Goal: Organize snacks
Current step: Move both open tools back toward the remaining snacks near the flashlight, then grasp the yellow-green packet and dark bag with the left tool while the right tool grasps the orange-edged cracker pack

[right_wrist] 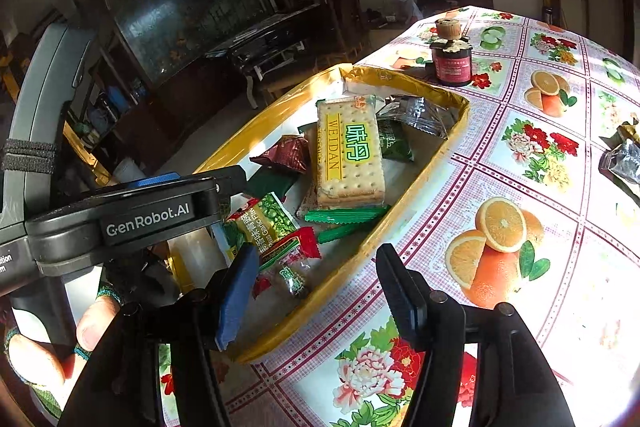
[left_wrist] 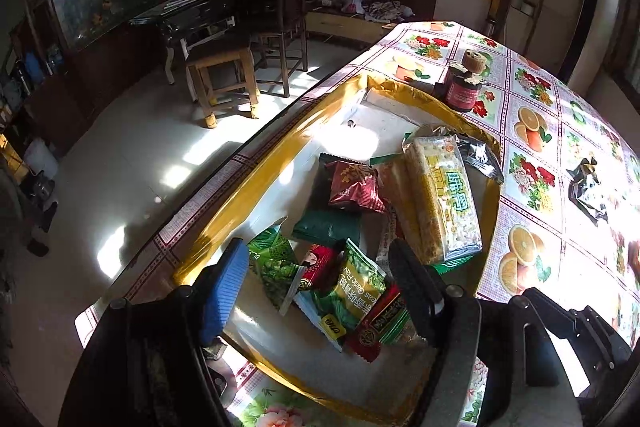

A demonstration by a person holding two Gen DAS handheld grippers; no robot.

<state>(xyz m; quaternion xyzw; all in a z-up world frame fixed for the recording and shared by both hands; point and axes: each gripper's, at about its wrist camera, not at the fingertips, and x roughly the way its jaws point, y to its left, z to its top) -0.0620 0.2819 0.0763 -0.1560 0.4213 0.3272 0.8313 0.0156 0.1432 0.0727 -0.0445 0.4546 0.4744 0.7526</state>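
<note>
Left wrist view: left gripper (left_wrist: 320, 283) hangs wide, empty, over green pea packets (left_wrist: 352, 287) in the gold-rimmed cardboard tray (left_wrist: 256, 179). Right gripper (right_wrist: 316, 291), also wide, straddles the tray's near wall. Judged between placements; silver foil packet (left_wrist: 588, 193) on the floral tablecloth (left_wrist: 528, 131) seems next.

snacks (left_wrist: 360, 227) in tray (left_wrist: 248, 187), jar (left_wrist: 464, 87) behind

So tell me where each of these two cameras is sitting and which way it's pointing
Left wrist: on the left gripper, looking down into the gold-rimmed tray of snacks; its two open fingers show.
Right wrist: on the right gripper, above the tray's table-side edge; its open fingers, the left gripper and a gloved hand show.
Shared: the tray, the cracker pack, the dark jar, the flowered tablecloth.
</note>
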